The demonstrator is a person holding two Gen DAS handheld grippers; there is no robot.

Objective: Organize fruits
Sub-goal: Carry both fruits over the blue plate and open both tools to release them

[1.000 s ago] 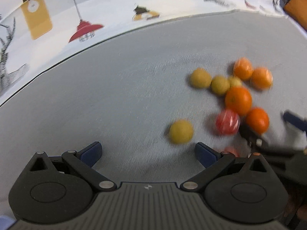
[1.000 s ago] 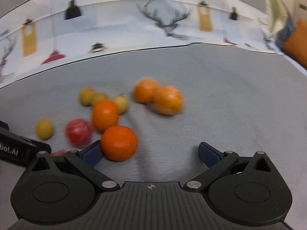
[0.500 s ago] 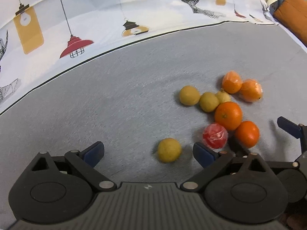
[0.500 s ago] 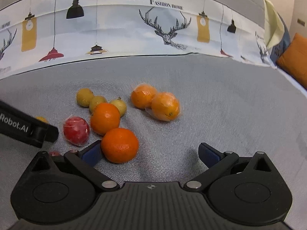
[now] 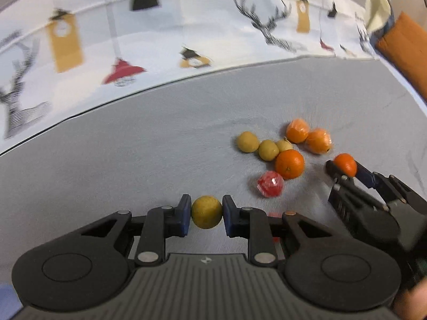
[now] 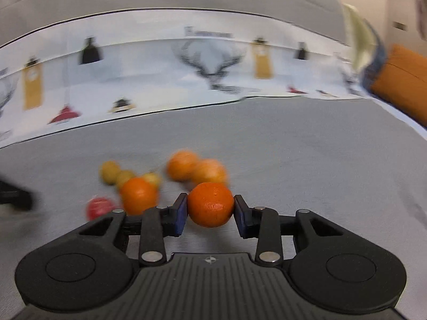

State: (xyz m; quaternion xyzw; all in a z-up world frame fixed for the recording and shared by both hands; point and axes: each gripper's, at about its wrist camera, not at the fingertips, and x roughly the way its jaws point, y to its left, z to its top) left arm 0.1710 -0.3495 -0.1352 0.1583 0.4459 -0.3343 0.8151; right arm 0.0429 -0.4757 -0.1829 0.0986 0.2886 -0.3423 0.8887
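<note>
Both grippers have gone from wide open to clamped since the earlier frames. Left gripper (image 5: 206, 212) — fingers clenched on a yellow fruit (image 5: 206, 212), clear of the pile. Right of it, on the grey fabric surface (image 5: 133, 160), three yellow fruits (image 5: 268, 149), a red wrapped fruit (image 5: 270, 183), one bare orange (image 5: 289, 164) and two wrapped oranges (image 5: 309, 136) lie ungrouped. Right gripper (image 6: 210, 204) — fingers closing on an orange (image 6: 210, 204), pads pressing both sides. Progress: early. Two fruits are gripped but not placed; seven remain to be sorted, and no destination is visible.
</note>
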